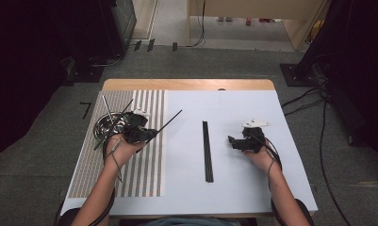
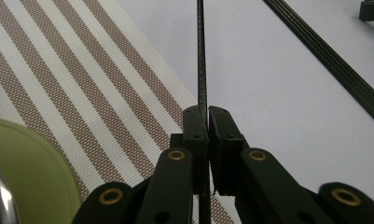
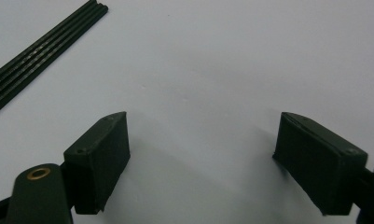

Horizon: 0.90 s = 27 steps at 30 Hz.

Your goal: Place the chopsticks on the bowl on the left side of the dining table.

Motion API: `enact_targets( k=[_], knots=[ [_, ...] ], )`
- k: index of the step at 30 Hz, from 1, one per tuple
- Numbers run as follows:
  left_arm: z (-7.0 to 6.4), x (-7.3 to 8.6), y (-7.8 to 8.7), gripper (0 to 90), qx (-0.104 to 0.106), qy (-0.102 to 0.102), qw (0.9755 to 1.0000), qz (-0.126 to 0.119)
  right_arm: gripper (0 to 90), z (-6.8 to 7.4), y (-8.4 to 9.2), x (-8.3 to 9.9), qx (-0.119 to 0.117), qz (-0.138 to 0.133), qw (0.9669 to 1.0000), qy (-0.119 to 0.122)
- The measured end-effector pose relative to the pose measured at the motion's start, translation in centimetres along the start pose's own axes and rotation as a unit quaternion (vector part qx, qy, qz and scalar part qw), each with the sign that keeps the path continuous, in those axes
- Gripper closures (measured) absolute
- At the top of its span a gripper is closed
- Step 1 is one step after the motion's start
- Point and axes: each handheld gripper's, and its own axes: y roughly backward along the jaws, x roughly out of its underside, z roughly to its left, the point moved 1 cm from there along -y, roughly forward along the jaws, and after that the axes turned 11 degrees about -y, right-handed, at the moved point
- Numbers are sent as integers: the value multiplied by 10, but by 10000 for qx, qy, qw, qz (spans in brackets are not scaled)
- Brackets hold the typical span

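Observation:
My left gripper (image 1: 151,133) (image 2: 207,112) is shut on a thin black stick (image 1: 170,120) (image 2: 201,56). The stick runs slanted over the striped mat (image 1: 149,165) (image 2: 82,84), its far end pointing out over the white sheet. A row of several black sticks (image 1: 207,150) (image 2: 329,56) (image 3: 40,46) lies side by side at the table's middle. To their right, my right gripper (image 1: 231,140) (image 3: 203,116) stands open just above the bare white surface, with nothing between its jaws.
A metal bowl (image 1: 102,126) with two more sticks leaning in it sits at the mat's left edge, right beside my left hand. A pale green rounded object (image 2: 26,163) shows at the lower left of the left gripper view. The white sheet (image 1: 243,188) covers the table's right part.

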Motion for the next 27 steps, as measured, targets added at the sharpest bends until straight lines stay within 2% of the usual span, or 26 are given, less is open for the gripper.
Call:
enact_targets(
  k=[27],
  knots=[
    [19, 7, 18, 875, -177, 144, 9997, -37, 175, 0, 0, 0, 1, 0, 10000, -2]
  ],
)
